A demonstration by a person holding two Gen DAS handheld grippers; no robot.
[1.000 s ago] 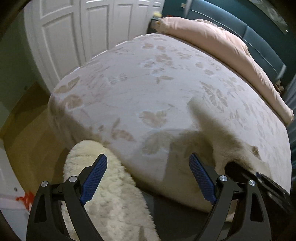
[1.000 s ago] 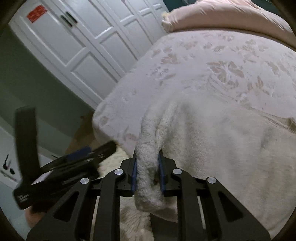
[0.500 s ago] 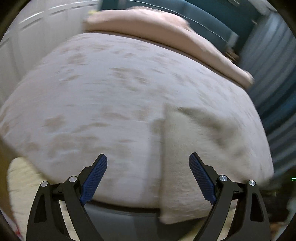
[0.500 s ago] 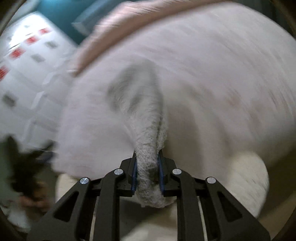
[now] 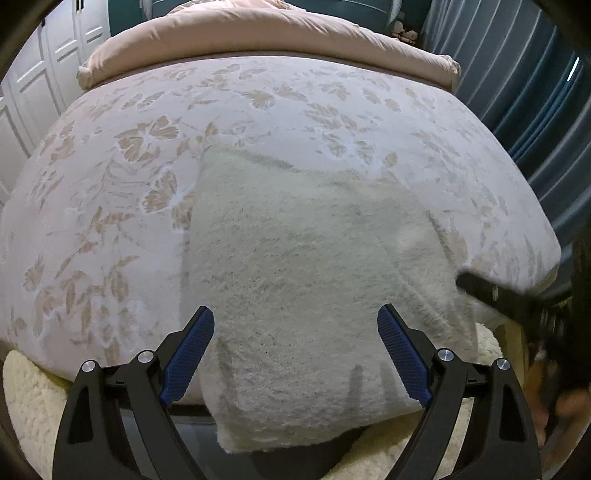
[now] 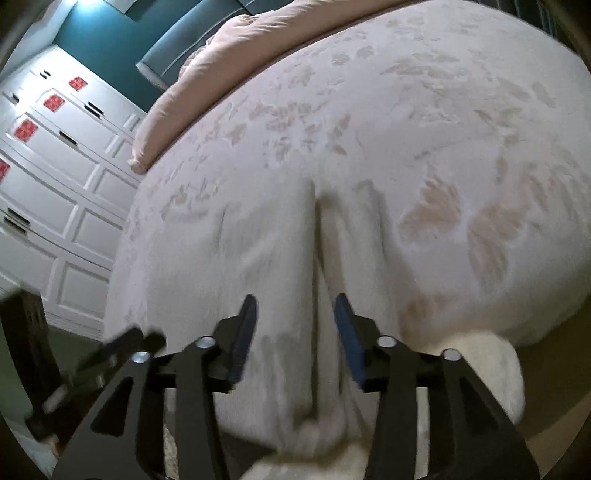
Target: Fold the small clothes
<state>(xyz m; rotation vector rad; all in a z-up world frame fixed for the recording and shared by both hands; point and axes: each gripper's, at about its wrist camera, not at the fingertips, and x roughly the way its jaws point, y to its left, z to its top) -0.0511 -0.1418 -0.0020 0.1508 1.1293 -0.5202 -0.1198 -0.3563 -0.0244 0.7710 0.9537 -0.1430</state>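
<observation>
A cream fuzzy garment [image 5: 295, 266] lies spread on the floral bedspread [image 5: 110, 184], its near edge hanging over the front of the bed. My left gripper [image 5: 295, 350] is open and empty just above that near edge. In the right wrist view the garment [image 6: 295, 277] shows a raised crease down its middle. My right gripper [image 6: 293, 332] is open, its blue pads either side of the crease, holding nothing. The right gripper's black body also shows at the right of the left wrist view [image 5: 491, 291].
A pink duvet [image 5: 258, 33] is rolled at the far end of the bed. White wardrobe doors [image 6: 55, 184] stand to the left, blue curtains [image 5: 517, 92] to the right. A fluffy cream rug [image 5: 26, 406] lies on the floor below the bed's front edge.
My right gripper has opened and let go of the garment's bunched edge. The garment now lies flatter on the bed. My left gripper has swung right and now faces the garment squarely.
</observation>
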